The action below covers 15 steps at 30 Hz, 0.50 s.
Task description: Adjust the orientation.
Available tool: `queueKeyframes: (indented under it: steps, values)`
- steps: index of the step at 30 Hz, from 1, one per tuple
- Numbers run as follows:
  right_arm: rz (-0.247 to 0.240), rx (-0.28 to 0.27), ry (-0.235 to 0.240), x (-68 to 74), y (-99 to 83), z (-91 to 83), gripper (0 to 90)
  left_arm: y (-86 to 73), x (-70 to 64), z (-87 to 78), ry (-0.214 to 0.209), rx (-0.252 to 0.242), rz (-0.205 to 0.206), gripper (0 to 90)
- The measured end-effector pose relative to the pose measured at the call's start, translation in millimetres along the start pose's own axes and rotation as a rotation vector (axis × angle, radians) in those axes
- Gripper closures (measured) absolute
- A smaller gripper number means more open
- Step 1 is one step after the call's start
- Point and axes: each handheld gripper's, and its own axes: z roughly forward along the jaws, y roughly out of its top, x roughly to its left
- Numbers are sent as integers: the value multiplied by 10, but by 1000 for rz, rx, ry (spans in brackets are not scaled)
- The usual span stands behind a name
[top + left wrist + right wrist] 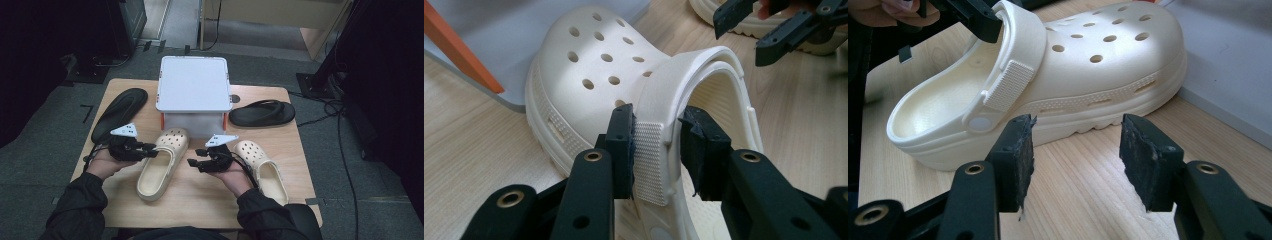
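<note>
Two cream clogs lie on the wooden table [200, 200]. The left clog [165, 165] [594, 75] [1108, 65] points toward the white box. My left gripper [151, 150] [656, 145] is shut on its heel strap where the strap meets the opening rim, with one pad outside and one inside. My right gripper [196, 157] [1075, 145] [741, 37] hangs open just above the table beside that clog's other side, with nothing between its pads. The right clog [262, 167] lies to the right of my right hand.
A white lidded box [192, 82] with orange corners stands at the middle back. A black slipper [120, 112] lies at the left and a black flip-flop [262, 114] at the right of the box. Bare wood shows along the front edge.
</note>
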Motion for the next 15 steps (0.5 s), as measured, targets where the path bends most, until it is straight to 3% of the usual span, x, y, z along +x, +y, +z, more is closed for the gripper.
queueKeyframes:
  steps: [1,4,7,15]
  values:
    - [-2,-2,2,5,1,7,466,-2,16,-25,-24,-11,-23,657]
    - [-2,-4,-2,22,5,17,459,4,20,-74,-27,-42,-37,645]
    - [-3,-17,-5,69,32,26,442,-11,19,-182,-10,-65,-37,620]
    - [-24,-57,-9,216,139,105,408,-87,81,-272,5,-83,-62,645]
